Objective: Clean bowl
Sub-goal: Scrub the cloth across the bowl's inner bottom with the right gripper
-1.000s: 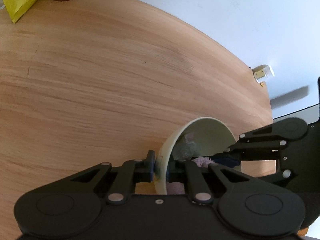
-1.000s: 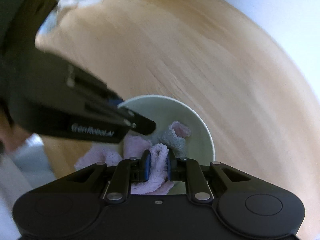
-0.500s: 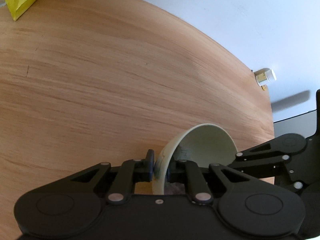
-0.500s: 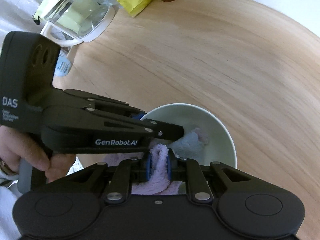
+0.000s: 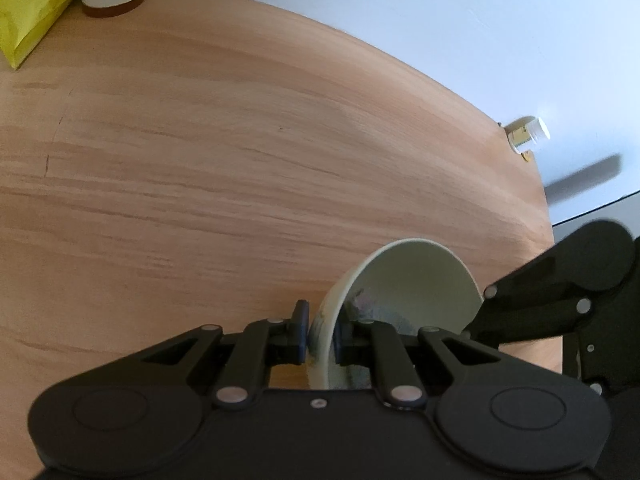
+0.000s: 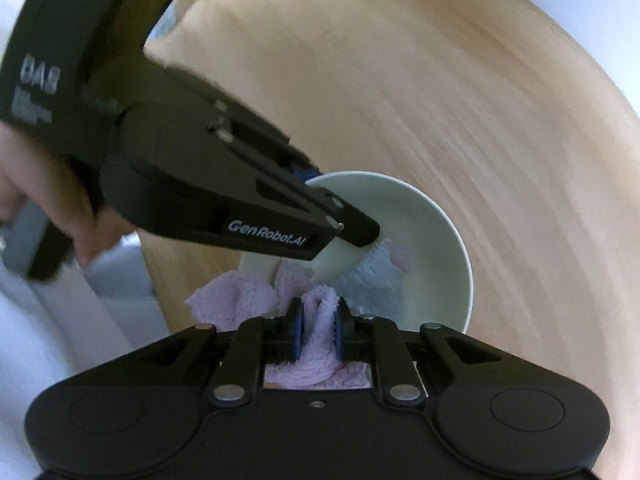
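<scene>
Left claw point(image 5: 319, 334) clenched on the bowl point(image 5: 416, 276) rim, tilting it over the bench point(image 5: 224, 168). Only the right view shows the right claw point(image 6: 319, 334) gripping a cloth point(image 6: 320, 344) draped into the bowl; it also shows a hand point(image 6: 48, 200).

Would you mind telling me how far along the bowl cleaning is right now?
Done: the left gripper is shut on the bowl rim, tilting it over the table. In hand: the right gripper is shut on the cloth, whose end lies inside the bowl. Left: dark smears inside suggest more wiping is needed.
</scene>
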Motion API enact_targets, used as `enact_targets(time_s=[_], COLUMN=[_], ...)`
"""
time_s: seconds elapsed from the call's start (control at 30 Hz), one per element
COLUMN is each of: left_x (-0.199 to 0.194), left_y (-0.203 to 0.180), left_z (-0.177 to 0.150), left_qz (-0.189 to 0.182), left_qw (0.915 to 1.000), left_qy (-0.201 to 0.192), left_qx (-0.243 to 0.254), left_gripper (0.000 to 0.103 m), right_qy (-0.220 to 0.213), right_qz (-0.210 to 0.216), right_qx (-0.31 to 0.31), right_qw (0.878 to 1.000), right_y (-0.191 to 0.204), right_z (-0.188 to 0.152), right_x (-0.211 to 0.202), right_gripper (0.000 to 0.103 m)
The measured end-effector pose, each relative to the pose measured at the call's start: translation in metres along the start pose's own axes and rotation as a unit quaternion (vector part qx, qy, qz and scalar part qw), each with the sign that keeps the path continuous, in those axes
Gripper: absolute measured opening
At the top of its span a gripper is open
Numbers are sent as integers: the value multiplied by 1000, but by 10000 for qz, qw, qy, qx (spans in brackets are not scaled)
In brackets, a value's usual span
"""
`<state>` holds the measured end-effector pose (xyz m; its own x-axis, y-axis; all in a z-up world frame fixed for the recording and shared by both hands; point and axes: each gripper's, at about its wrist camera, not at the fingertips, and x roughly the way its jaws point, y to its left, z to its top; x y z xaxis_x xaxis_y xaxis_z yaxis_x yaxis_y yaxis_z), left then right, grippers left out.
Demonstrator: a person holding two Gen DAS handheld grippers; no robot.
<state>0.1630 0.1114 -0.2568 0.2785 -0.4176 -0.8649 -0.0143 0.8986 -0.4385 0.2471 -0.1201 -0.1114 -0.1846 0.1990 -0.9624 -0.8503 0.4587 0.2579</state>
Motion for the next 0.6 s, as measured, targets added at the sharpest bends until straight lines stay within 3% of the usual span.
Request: enact_targets(time_s=[0.1, 0.3, 0.6], left_x=[-2, -3, -5], left_y=[-3, -11, -13], left_z=[-1, -3, -9], left_qz=[38, 45, -148], left_qw=[9998, 9984, 9959], left_qy=[-18, 60, 132], left_qx=[207, 557, 879], left_gripper=[11, 10, 15], right_qy=[214, 285, -151], right_qz=[-736, -1505, -2591], right_qx=[-643, -1150, -1513], right_qw=[9950, 9815, 9538], right_y=[14, 24, 21], right_z=[0, -6, -21], right_x=[1, 1, 0], right_gripper=[18, 18, 15])
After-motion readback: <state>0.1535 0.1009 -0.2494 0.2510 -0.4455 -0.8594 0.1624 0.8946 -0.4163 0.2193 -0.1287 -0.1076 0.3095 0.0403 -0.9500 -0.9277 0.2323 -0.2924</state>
